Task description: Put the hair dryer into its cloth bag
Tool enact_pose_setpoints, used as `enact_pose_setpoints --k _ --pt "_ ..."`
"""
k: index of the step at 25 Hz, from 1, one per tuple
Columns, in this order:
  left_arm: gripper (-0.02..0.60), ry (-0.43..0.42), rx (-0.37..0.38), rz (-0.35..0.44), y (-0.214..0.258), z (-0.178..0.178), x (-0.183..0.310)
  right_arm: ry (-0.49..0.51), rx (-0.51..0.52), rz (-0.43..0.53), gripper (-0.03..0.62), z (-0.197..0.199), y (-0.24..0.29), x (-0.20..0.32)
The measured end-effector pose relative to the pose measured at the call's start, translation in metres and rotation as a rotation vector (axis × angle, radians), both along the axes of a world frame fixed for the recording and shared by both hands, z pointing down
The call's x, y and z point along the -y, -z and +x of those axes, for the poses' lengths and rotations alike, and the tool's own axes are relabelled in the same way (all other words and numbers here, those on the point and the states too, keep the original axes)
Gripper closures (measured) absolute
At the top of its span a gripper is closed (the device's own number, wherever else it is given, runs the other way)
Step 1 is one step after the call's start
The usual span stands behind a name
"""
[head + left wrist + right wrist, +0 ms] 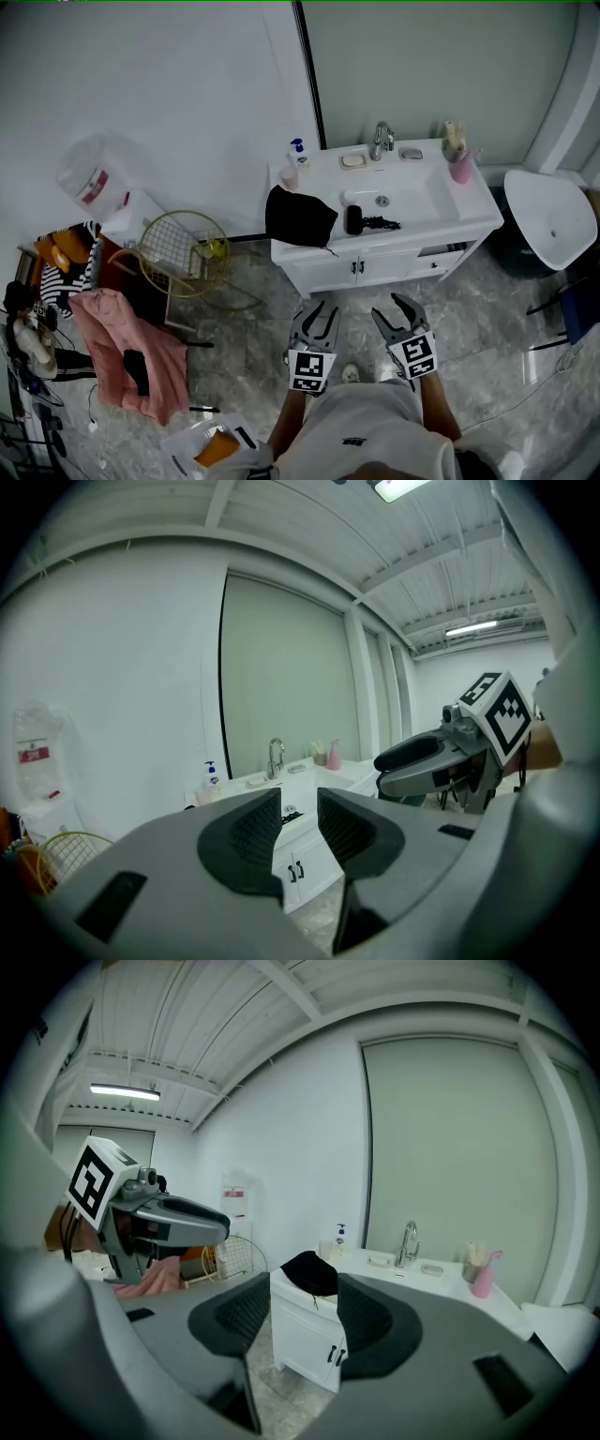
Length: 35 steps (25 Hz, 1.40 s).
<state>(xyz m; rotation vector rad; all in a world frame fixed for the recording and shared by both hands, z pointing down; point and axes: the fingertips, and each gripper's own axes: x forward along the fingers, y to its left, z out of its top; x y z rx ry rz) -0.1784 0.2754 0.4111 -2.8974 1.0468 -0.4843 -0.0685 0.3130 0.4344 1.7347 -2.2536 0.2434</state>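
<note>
Floor (358, 298) between vanity (394, 262), left tool (321, 309), right tool (389, 307)

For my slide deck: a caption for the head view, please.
Left tool and right tool, both open, face the vanity holding cloth bag and hair dryer.

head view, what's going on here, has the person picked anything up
A person stands facing a white sink cabinet, holding the left gripper and the right gripper out toward it, both short of it. Both have their jaws apart with nothing between them. The black hair dryer lies on the countertop by the basin, and its black cloth bag is draped over the counter's left corner. Neither is touched yet.
</note>
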Motion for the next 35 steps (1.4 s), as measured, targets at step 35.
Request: enact_pose_setpoints --k 35 --pt "0.448 0.015 0.010 -0.023 -0.014 0.053 0.139 0.005 -0.011 -0.029 0.356 0.060 -0.018 0.141"
